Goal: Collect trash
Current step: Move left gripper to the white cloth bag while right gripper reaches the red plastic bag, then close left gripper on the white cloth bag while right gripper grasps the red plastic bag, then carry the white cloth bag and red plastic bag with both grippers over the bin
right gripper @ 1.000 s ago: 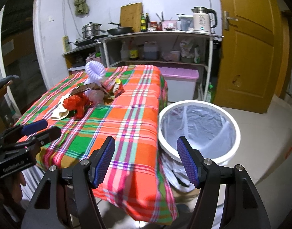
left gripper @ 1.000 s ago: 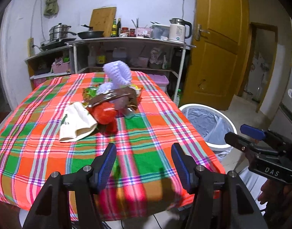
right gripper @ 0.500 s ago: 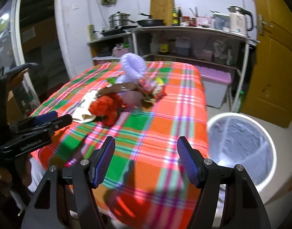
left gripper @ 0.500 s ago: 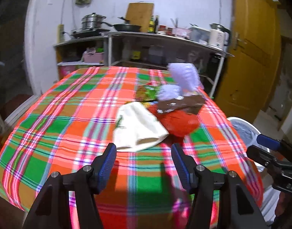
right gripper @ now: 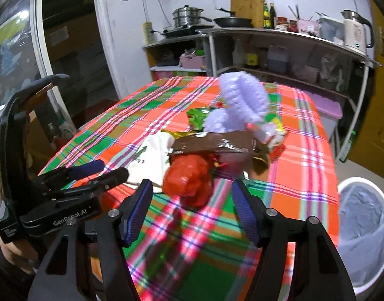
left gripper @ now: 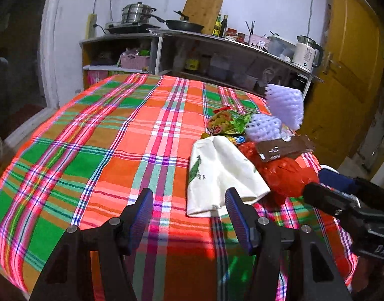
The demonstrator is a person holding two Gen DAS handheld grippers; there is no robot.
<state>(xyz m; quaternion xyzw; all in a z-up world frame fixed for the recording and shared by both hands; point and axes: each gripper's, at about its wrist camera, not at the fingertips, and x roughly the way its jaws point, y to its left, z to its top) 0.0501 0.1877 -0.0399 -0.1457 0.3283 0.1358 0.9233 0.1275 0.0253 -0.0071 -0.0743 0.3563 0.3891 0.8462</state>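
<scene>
A heap of trash lies on the plaid tablecloth point(left gripper: 116, 150): a white paper bag point(left gripper: 219, 173), a red plastic bag point(left gripper: 287, 175) point(right gripper: 189, 180), a brown wrapper point(left gripper: 279, 150) point(right gripper: 217, 145), purple foam netting point(left gripper: 284, 102) point(right gripper: 242, 97) and a green snack packet point(left gripper: 227, 123). My left gripper point(left gripper: 189, 215) is open, just short of the white bag's near edge. My right gripper point(right gripper: 192, 208) is open, just in front of the red bag. Each gripper shows in the other's view, at the right point(left gripper: 342, 200) and the left point(right gripper: 91, 175).
A white bin point(right gripper: 362, 225) lined with a grey bag stands on the floor right of the table. Kitchen shelves point(left gripper: 217, 50) with pots, bottles and a kettle line the back wall. A yellow door point(left gripper: 350, 75) is at the right.
Both grippers have swung left and closed in on the trash heap. The bin has slid to the right edge of the right view and out of the left view.
</scene>
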